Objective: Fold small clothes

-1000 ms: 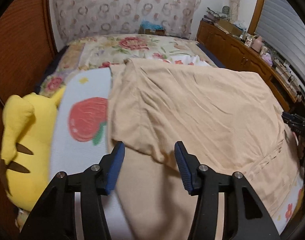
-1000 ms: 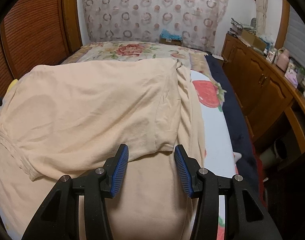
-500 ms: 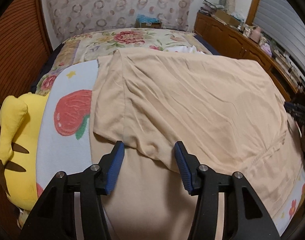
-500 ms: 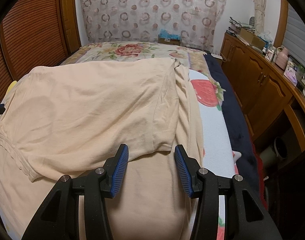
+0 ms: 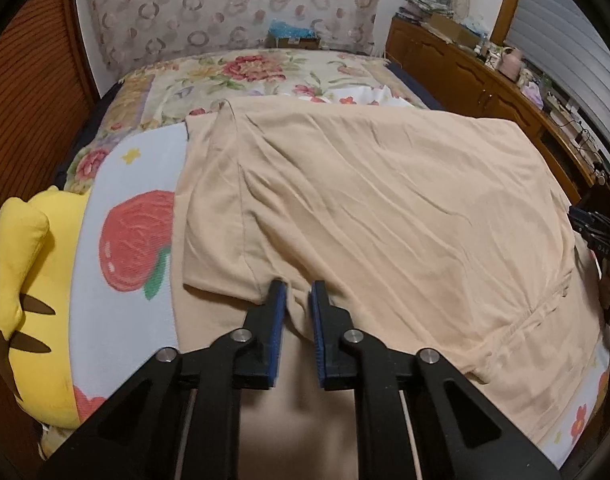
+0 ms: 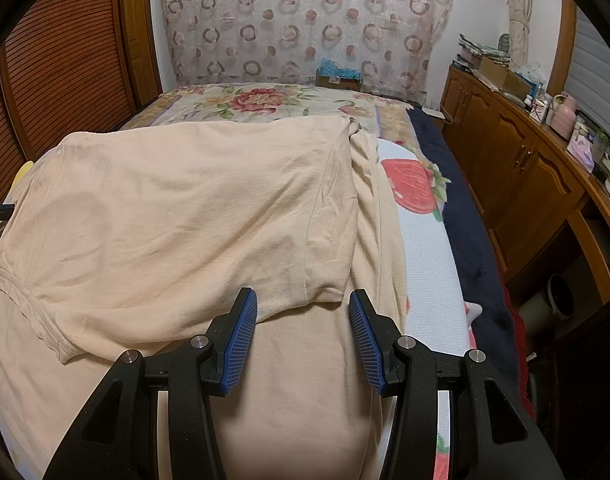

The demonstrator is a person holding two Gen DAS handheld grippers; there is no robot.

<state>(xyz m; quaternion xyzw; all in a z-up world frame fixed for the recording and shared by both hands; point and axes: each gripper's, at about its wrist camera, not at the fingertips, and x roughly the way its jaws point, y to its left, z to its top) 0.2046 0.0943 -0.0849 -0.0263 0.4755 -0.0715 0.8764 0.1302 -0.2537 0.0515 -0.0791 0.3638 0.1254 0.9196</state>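
A beige T-shirt (image 5: 385, 208) lies spread across the bed, its upper part folded over the lower part. My left gripper (image 5: 298, 300) is shut on the folded edge near the left sleeve (image 5: 213, 248). In the right wrist view the same shirt (image 6: 185, 216) fills the middle. My right gripper (image 6: 303, 312) is open, its blue pads on either side of the folded edge by the right sleeve (image 6: 329, 272), touching nothing that I can see. The right gripper also shows at the right edge of the left wrist view (image 5: 593, 228).
A strawberry-print blanket (image 5: 137, 240) lies under the shirt on a floral bedspread (image 5: 249, 76). A yellow plush toy (image 5: 25, 280) sits at the bed's left edge. A wooden cabinet (image 6: 525, 176) with clutter runs along the right. A slatted wooden door (image 6: 65, 72) stands left.
My left gripper has moved forward and closed on the shirt's folded edge; it was open before. My right gripper has stayed open and moved only slightly.
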